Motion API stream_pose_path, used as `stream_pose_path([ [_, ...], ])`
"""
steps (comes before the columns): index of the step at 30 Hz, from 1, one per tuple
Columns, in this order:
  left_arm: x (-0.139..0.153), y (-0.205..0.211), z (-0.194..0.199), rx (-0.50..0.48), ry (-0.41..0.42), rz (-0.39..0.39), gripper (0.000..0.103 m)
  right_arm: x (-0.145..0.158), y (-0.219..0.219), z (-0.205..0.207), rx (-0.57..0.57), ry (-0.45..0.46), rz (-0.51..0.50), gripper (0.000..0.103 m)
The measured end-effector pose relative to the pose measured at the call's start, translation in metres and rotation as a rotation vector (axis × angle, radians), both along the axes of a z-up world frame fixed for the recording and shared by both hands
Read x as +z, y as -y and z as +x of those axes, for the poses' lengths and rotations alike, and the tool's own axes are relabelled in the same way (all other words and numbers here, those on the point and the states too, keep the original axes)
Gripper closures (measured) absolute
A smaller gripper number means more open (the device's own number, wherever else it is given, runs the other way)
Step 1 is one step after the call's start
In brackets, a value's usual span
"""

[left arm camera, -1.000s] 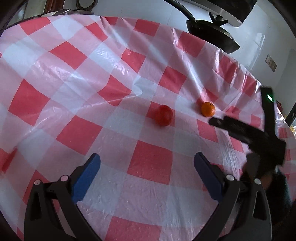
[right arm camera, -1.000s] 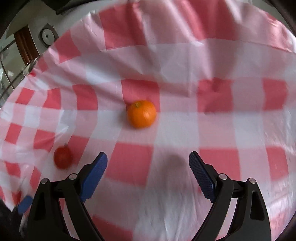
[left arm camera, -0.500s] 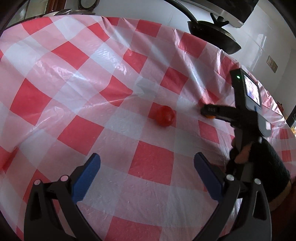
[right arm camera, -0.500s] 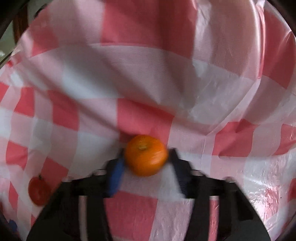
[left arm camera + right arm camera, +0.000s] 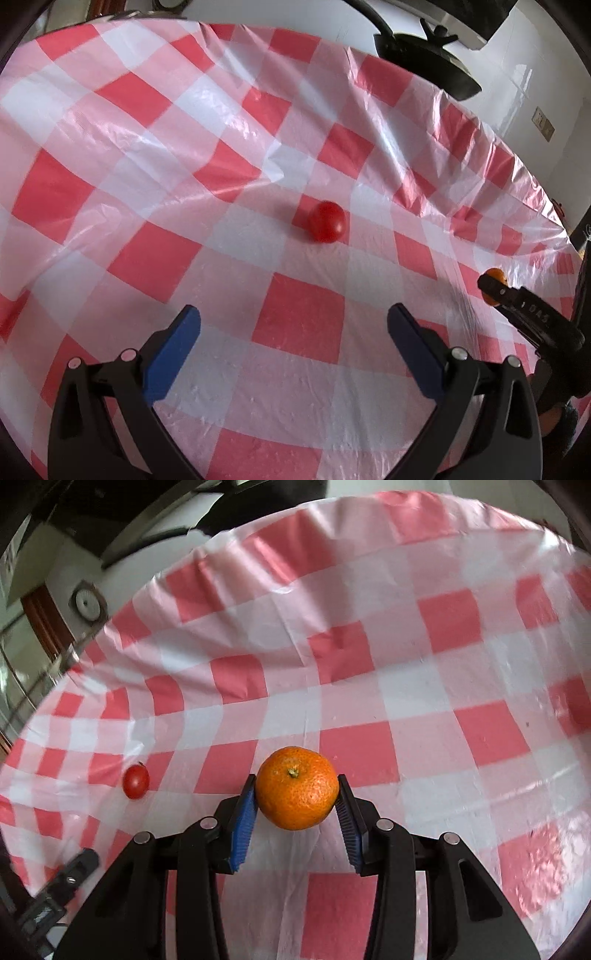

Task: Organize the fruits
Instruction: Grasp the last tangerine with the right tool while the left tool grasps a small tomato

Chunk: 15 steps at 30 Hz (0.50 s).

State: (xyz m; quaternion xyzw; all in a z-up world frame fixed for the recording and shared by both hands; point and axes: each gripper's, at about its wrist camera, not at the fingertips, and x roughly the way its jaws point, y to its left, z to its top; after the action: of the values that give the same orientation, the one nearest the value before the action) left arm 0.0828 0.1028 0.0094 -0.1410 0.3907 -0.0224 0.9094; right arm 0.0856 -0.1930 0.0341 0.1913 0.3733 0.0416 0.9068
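My right gripper (image 5: 296,794) is shut on an orange mandarin (image 5: 296,788), held between the blue pads above the red-and-white checked tablecloth (image 5: 424,686). In the left wrist view the right gripper (image 5: 496,290) sits at the right edge with a sliver of the mandarin (image 5: 495,274) showing. A small red tomato (image 5: 327,226) lies on the cloth in the middle, ahead of my open, empty left gripper (image 5: 293,325). The tomato also shows in the right wrist view (image 5: 136,781), to the left of the mandarin.
A black pan (image 5: 428,62) stands beyond the table's far edge at the upper right. The plastic cloth is wrinkled and drapes over the far edge (image 5: 517,162). The left gripper's tip (image 5: 74,871) shows at the lower left of the right wrist view.
My right gripper closed on the mandarin and lifted it, moving right and nearer in the left wrist view. The tomato and my left gripper stayed in place.
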Motion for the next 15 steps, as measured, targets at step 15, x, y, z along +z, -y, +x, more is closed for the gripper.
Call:
stream_pose_path([
  [15,-0.004,0.025,0.082,0.034,-0.092,0.069,0.002,-0.003,0.002,0.004,0.025,0.005,0.081,0.062],
])
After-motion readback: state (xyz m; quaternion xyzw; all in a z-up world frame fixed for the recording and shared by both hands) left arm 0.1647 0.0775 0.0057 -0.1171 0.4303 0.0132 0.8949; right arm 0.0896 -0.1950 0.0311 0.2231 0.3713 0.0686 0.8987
